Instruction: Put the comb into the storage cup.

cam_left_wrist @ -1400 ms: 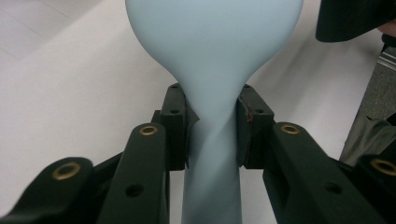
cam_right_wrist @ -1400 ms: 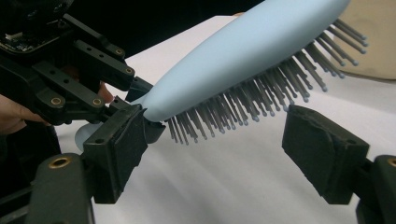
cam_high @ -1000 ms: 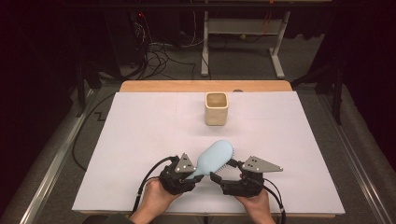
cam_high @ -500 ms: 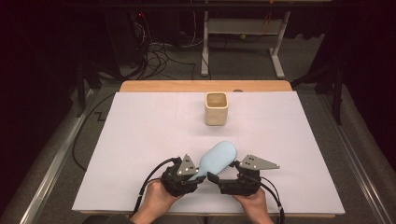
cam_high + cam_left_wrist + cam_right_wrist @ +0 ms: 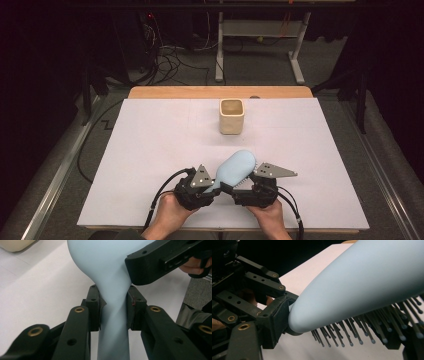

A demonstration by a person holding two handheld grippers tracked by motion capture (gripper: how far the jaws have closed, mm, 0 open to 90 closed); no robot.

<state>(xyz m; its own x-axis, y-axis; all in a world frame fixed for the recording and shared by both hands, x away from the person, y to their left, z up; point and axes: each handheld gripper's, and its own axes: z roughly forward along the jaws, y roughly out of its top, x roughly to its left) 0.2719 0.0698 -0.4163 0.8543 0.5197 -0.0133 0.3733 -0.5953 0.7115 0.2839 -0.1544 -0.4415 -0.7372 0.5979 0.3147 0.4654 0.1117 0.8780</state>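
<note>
A pale blue hairbrush [image 5: 236,169] is held just above the white mat, head toward the cup. My left gripper [image 5: 216,186] is shut on its narrow handle [image 5: 113,322], with a pad pressed on each side. My right gripper [image 5: 243,184] reaches in from the right, and its jaws have just been closing with the brush head [image 5: 367,285] between them. One pad [image 5: 275,322] presses the smooth rounded back. The bristles [image 5: 352,337] run down to the other jaw. In the left gripper view a right jaw lies against the head's edge.
A cream square cup [image 5: 231,116] stands upright at the far middle of the white mat [image 5: 150,150], which covers a wooden table [image 5: 200,92]. Cables and metal frame legs lie on the floor beyond. Both hands sit at the near edge.
</note>
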